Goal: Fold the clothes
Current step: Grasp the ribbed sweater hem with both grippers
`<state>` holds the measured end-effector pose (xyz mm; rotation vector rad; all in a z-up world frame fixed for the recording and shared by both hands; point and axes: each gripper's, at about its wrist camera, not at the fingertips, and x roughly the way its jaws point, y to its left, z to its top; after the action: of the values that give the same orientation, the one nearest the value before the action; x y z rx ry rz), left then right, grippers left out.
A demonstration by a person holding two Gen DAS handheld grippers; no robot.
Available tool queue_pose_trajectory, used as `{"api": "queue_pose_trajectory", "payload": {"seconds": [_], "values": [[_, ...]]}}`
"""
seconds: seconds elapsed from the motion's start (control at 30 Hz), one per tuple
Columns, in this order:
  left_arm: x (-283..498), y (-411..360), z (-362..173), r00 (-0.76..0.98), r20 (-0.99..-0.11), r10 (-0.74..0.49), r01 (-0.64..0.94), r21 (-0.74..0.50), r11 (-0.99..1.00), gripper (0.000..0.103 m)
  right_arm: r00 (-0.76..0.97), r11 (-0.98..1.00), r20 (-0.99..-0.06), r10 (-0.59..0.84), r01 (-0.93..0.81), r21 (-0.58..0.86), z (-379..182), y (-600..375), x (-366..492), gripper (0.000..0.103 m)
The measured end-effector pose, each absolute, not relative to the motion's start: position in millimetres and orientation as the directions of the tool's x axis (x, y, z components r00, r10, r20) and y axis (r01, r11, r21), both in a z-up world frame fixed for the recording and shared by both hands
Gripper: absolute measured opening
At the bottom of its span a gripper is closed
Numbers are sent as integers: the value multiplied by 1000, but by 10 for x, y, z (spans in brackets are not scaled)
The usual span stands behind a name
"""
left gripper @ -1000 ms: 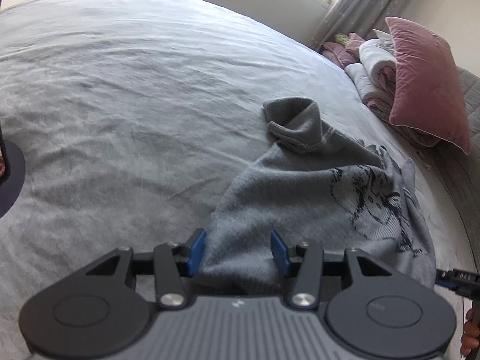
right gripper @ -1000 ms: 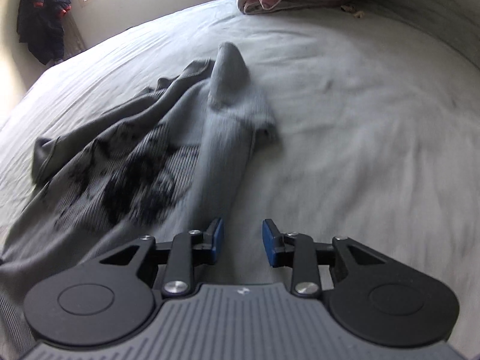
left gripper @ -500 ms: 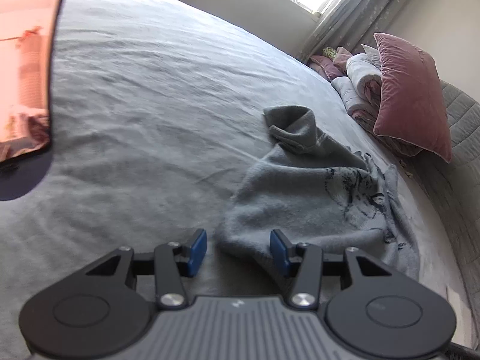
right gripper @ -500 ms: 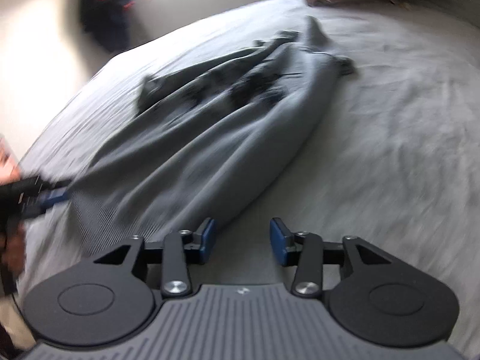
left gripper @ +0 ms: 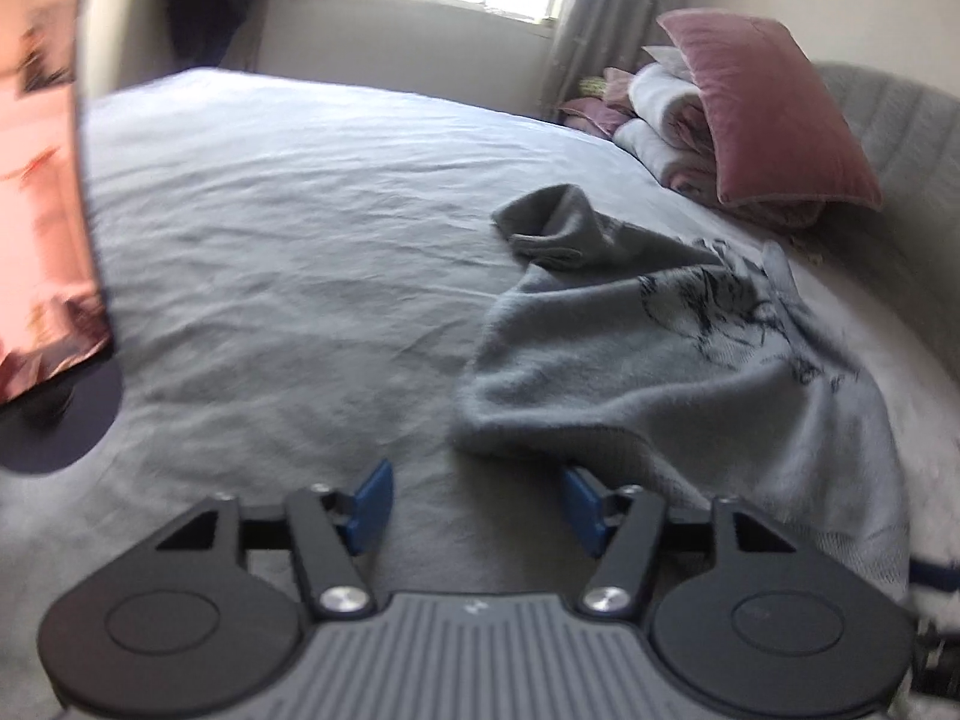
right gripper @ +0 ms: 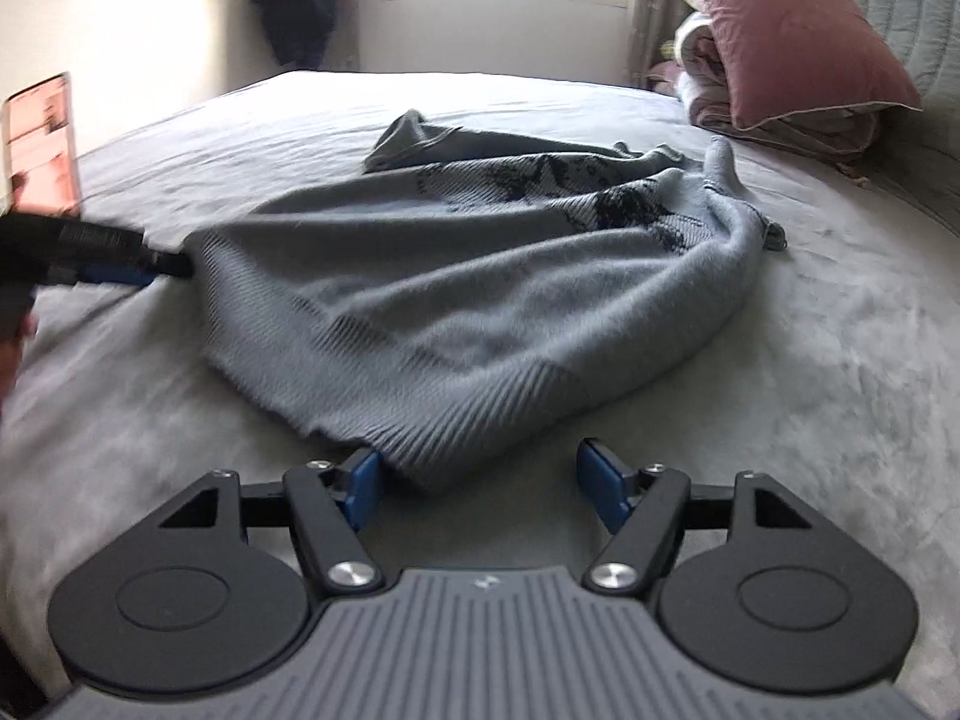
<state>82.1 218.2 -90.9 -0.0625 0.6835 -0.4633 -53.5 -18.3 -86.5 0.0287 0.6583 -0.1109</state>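
Grey knit sweater (right gripper: pixel 480 276) is being left crumpled on the bed (left gripper: pixel 270 228), its hem released since a second ago; both the left gripper (left gripper: pixel 477 501) and right gripper (right gripper: pixel 480 483) are being held spread, empty, so regrasping is judged necessary.

Each gripper, left (left gripper: pixel 477 507) and right (right gripper: pixel 483 486), had black linkage arms, silver screws, blue finger pads and a ribbed grey body.

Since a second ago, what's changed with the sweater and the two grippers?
Both grippers pulled back off the sweater: the left gripper, earlier astride its hem, is now open beside it; the right gripper swung round to the ribbed hem, open. The pink pillow is unchanged.
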Motion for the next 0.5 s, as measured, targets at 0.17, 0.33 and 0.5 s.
{"api": "queue_pose_trajectory", "payload": {"seconds": [0.17, 0.33, 0.5], "values": [[887, 2013, -862, 668, -567, -482, 430, -234, 872, 63, 786, 975, -608, -116, 205, 80, -753, -416, -333, 65], [1052, 1926, -879, 641, -534, -551, 409, -371, 834, 62, 783, 965, -606, -141, 246, 93, -694, -604, -204, 59], [1190, 1897, -919, 612, -482, -627, 355, -542, 762, 56, 771, 949, -619, -149, 288, 130, -686, -813, -61, 51]]}}
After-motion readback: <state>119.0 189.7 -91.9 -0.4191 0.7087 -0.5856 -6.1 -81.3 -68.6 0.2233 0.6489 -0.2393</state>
